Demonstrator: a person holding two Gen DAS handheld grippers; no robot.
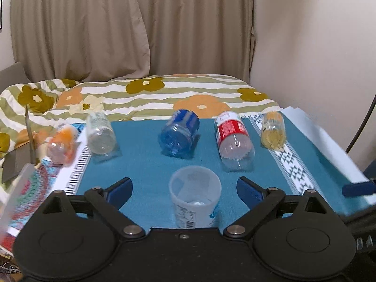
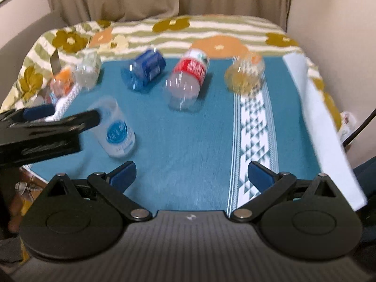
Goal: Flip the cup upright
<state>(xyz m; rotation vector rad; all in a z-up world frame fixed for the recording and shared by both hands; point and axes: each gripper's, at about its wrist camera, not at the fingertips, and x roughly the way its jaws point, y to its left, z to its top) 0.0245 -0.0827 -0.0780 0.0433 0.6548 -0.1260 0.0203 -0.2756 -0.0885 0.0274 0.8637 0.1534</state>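
Note:
A translucent plastic cup with a blue logo and a barcode label stands upright on the teal cloth, mouth up. My left gripper is open, its blue-padded jaws wide on either side of the cup and not touching it. In the right wrist view the cup stands at the left, with the left gripper's black body beside it. My right gripper is open and empty over bare cloth, to the right of the cup.
Several plastic bottles lie on their sides behind the cup: clear, blue, red-labelled, yellow, orange. A flowered blanket lies beyond. The table's right edge carries white cloth.

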